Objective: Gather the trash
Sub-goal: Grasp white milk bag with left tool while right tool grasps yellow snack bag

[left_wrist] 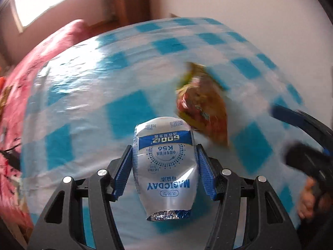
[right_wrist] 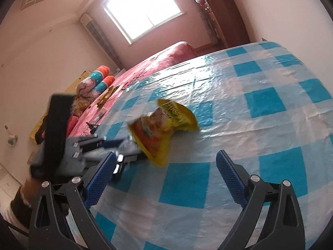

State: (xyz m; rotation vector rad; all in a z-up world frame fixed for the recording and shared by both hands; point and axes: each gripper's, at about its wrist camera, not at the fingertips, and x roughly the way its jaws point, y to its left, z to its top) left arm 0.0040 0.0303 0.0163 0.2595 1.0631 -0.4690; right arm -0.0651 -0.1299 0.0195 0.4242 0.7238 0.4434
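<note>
My left gripper (left_wrist: 165,152) is shut on a silver and blue drink pouch (left_wrist: 165,166), held above the blue-checked tablecloth (left_wrist: 87,95). A crumpled yellow and orange snack bag (left_wrist: 203,104) lies on the cloth just beyond the pouch to the right. In the right wrist view the snack bag (right_wrist: 164,125) lies ahead and slightly left of my right gripper (right_wrist: 166,162), which is open and empty above the cloth (right_wrist: 260,108). The left gripper (right_wrist: 93,145) shows blurred at the left there. The right gripper (left_wrist: 301,137) shows blurred at the right edge of the left wrist view.
A bed with a pink cover (right_wrist: 158,62) and rolled bedding (right_wrist: 97,81) stands beside the table on the left. A window (right_wrist: 141,6) and a wooden wardrobe (right_wrist: 224,14) are at the far wall. The table's far edge (right_wrist: 270,43) is near the wall.
</note>
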